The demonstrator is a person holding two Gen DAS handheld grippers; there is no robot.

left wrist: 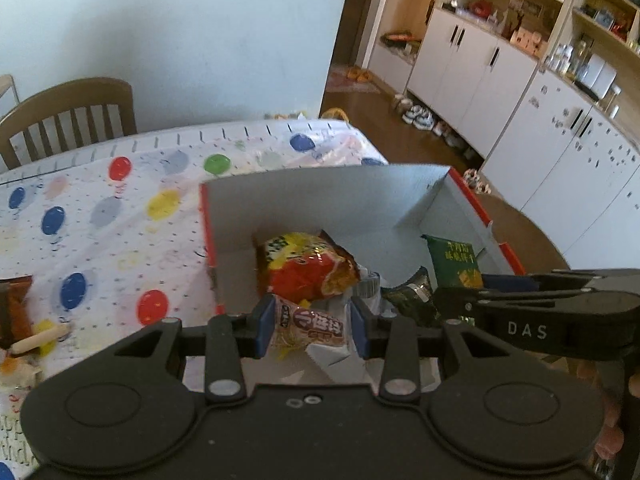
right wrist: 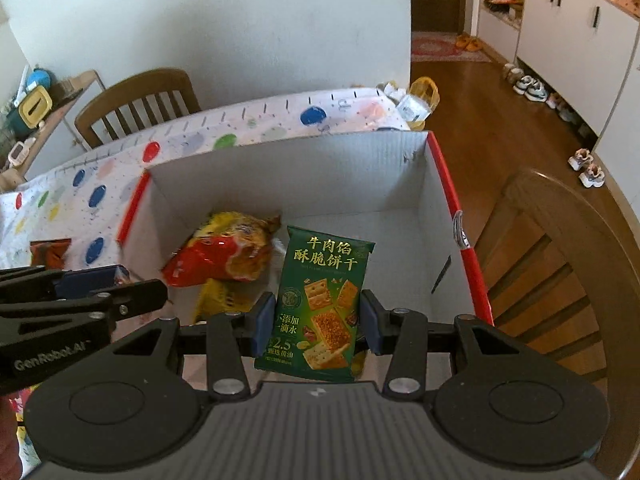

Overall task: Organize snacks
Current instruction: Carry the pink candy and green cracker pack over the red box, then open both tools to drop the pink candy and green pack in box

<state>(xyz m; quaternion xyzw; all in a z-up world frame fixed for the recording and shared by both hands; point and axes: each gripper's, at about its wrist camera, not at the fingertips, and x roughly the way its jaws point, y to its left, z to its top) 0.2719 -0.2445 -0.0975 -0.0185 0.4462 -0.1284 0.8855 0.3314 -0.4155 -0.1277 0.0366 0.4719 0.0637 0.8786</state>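
Observation:
A white cardboard box with red outer sides (left wrist: 320, 200) (right wrist: 340, 176) stands on the spotted table. Inside it lies a red and yellow snack bag (left wrist: 312, 272) (right wrist: 224, 256). My left gripper (left wrist: 312, 326) is shut on a small pink and white snack packet (left wrist: 312, 328) at the box's near edge. My right gripper (right wrist: 318, 318) is shut on a green cracker packet (right wrist: 324, 300), held upright over the box; the packet also shows in the left wrist view (left wrist: 456, 260). Each gripper shows in the other's view, the right one (left wrist: 540, 316) and the left one (right wrist: 80, 300).
More snacks lie on the spotted tablecloth (left wrist: 100, 220) at the left: a brown packet (left wrist: 16, 312) (right wrist: 50, 252) and a sausage stick (left wrist: 40, 338). Wooden chairs stand behind the table (left wrist: 72, 116) and at the right (right wrist: 560, 280). White cabinets (left wrist: 520, 100) line the far wall.

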